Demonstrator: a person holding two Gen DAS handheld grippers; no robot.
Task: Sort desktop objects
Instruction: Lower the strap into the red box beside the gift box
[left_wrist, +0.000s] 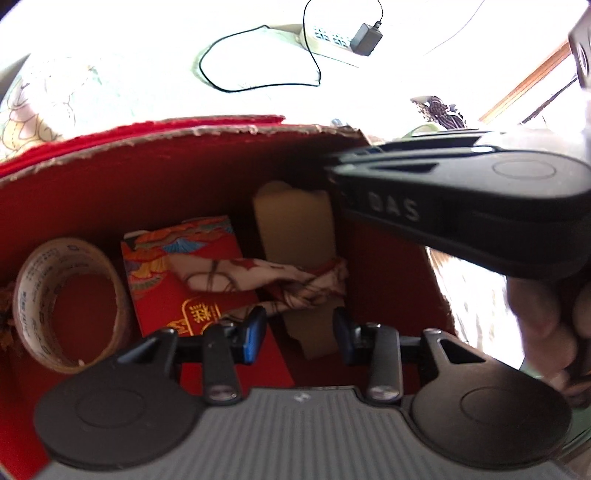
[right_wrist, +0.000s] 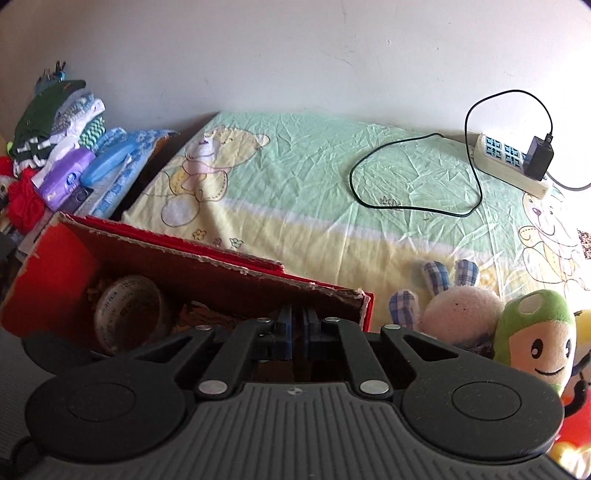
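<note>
A red cardboard box (left_wrist: 110, 162) holds a roll of tape (left_wrist: 70, 302), a red printed packet (left_wrist: 177, 273), a tan wooden block (left_wrist: 295, 236) and a patterned cloth strip (left_wrist: 266, 280). My left gripper (left_wrist: 299, 332) is open and empty, just above the cloth strip inside the box. The right gripper's body shows in the left wrist view (left_wrist: 461, 206) over the box's right side. In the right wrist view the right gripper (right_wrist: 297, 332) is shut with nothing seen between its pads, at the box's (right_wrist: 55, 266) near right wall. The tape roll (right_wrist: 129, 317) lies inside.
The box sits on a bed with a green and yellow bear sheet (right_wrist: 314, 166). A power strip with a black adapter (right_wrist: 517, 162) and looped cable (right_wrist: 406, 206) lie behind. Plush toys (right_wrist: 532, 332) crowd the right. Folded clothes and tissue packs (right_wrist: 66, 162) are stacked at left.
</note>
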